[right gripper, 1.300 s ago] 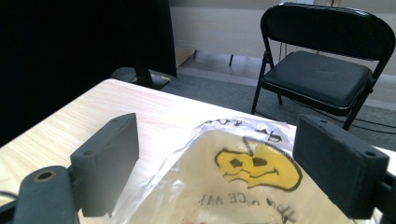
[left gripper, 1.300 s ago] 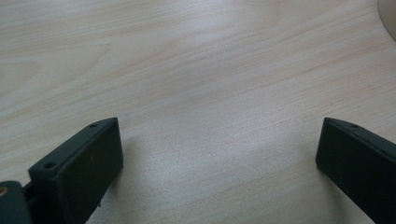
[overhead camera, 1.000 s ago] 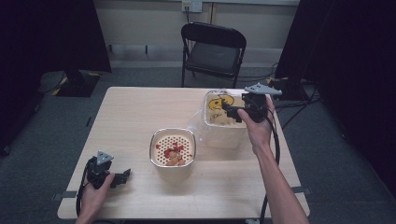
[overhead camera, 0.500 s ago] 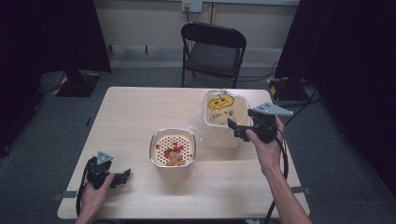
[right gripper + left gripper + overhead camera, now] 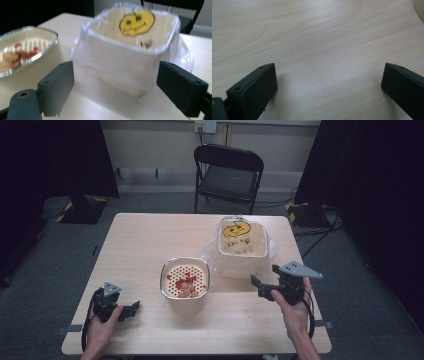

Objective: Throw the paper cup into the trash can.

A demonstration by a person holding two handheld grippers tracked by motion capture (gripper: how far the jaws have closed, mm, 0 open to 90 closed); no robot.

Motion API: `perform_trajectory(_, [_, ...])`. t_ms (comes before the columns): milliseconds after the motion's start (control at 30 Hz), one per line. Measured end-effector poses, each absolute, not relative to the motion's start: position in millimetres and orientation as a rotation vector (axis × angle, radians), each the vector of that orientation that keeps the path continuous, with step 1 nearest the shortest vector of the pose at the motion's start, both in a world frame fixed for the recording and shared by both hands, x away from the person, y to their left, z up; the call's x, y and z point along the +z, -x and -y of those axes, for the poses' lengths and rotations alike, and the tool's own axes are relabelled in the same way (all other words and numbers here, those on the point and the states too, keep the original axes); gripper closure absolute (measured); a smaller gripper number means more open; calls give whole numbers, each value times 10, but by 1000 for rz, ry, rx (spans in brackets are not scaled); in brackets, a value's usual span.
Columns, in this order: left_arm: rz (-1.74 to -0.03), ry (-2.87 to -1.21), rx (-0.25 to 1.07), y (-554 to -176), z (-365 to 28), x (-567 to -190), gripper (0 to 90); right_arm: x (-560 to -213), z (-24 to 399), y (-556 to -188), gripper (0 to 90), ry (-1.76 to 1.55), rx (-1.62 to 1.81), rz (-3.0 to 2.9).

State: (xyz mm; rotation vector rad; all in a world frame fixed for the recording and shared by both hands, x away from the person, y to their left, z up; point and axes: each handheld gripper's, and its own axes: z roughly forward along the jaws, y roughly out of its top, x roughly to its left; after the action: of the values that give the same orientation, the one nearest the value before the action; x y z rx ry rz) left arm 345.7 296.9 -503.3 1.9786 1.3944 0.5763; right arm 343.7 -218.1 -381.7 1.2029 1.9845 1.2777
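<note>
In the high view the right gripper (image 5: 264, 287) hangs near the table's (image 5: 140, 240) right edge with its jaws spread and nothing between them, pointed at the bag-lined bin (image 5: 242, 246) that stands toward the far right corner; the strainer bowl (image 5: 184, 281) with food scraps sits mid-table toward the near edge; the left gripper (image 5: 129, 309) rests by the near left corner. In the left gripper view its jaws gape over bare wood, released. In the right gripper view the bin sits just ahead between the wide jaws, its plastic liner (image 5: 130, 65) slack and crinkled; the step looks like an approach to the bin, so it pays to come in level, centre the near wall, and close on the rim rather than loose film.
</note>
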Motion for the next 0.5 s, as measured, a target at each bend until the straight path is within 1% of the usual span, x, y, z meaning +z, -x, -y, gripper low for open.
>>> perform_trajectory(133, [-1394, -1979, 576, -3457, -2970, -5032, 0, -4063, 2243, -3360, 140, -1247, 1241, -2008])
perform_trajectory(500, [-1394, -1979, 576, -3457, -2970, -5032, 0, -4682, 2399, -3304, 140, -1364, 1086, -2094])
